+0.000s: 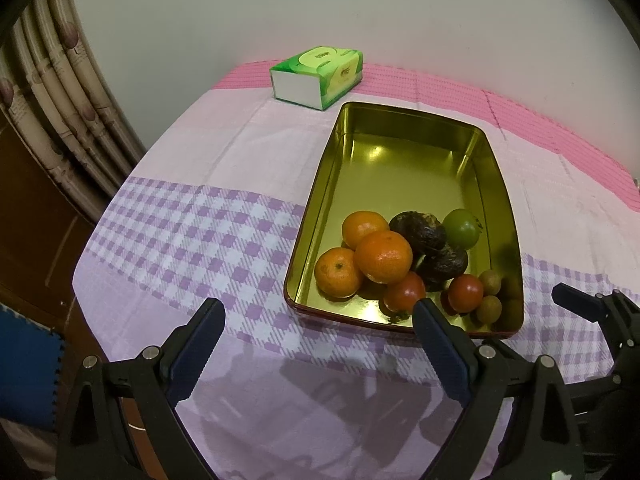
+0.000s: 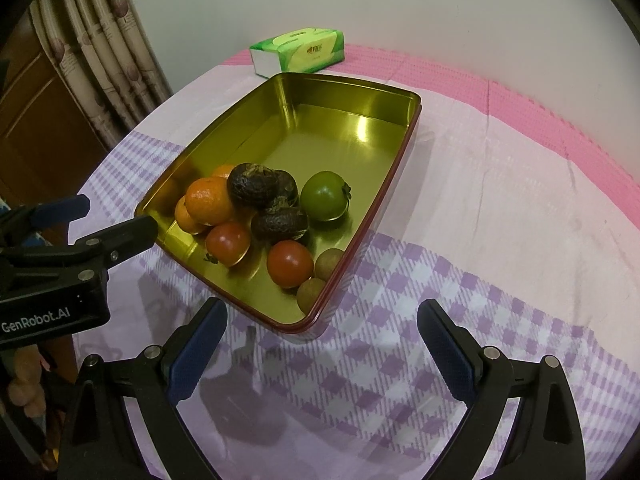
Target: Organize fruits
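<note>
Both the left gripper (image 1: 318, 316) and right gripper (image 2: 322, 320) hang wide open, empty. Fruit sits heaped at the tin's (image 2: 360, 92) near end; nudging the pile could roll tomatoes (image 2: 290, 263) about.

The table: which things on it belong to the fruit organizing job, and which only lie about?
Belong to the job:
- gold tin
- oranges
- red tomatoes
- green tomato
- dark wrinkled fruits
- small brown fruits
- left tool, right tool, both open

Just lying about:
- tissue pack
- checked cloth
</note>
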A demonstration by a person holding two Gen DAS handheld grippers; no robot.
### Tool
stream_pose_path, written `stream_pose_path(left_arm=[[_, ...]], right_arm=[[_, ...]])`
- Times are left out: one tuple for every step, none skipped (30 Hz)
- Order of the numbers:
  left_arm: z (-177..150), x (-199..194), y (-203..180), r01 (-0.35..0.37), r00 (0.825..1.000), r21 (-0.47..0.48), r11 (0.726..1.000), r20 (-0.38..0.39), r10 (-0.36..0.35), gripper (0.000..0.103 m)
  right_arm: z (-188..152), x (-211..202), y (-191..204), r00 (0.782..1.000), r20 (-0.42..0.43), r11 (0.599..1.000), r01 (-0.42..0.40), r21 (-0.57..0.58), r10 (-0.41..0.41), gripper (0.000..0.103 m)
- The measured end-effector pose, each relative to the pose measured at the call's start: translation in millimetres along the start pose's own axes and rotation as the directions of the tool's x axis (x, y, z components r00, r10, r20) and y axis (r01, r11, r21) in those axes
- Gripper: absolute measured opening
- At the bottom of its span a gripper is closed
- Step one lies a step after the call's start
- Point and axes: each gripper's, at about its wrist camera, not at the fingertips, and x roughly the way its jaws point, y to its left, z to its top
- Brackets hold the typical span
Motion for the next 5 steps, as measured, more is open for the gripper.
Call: stream_pose_path(left_arm=[[0.3, -0.2, -0.4, -0.001, 1.000, -0.001, 1.000, 0.000, 0.001, 0.093], [0.3, -0.3, -0.4, -0.001, 1.000, 0.000, 1.000, 0.000, 0.001, 0.093], [0.1, -0.5, -0.3, -0.001, 1.000, 0.000, 1.000, 0.001, 0.001, 0.093], [0.3, -0.2, -0.4, -0.001, 1.000, 0.000, 1.000, 0.001, 0.001, 0.093], [0.4, -0.3, -0.6, 0.000, 1.000, 0.001, 1.000, -0.001, 0.000, 0.093]], right_arm=[[-0.4, 0.4, 0.1, 1.000, -0.001, 1.000, -0.001, 0.001, 0.001, 0.096], [-0.6, 0.7, 0.3, 1.000, -0.003, 1.000, -0.002, 0.001, 0.002, 0.096], [-0.8, 0.7, 0.5, 1.000, -0.002, 1.000, -0.003, 0.001, 0.003, 0.096], [-0.6, 0.8, 0.2, 1.000, -0.001, 1.000, -0.003, 0.001, 0.003, 0.096], [-0.9, 1.2, 0.6, 1.000, -0.001, 1.000, -0.004, 0.001, 0.004, 0.096]])
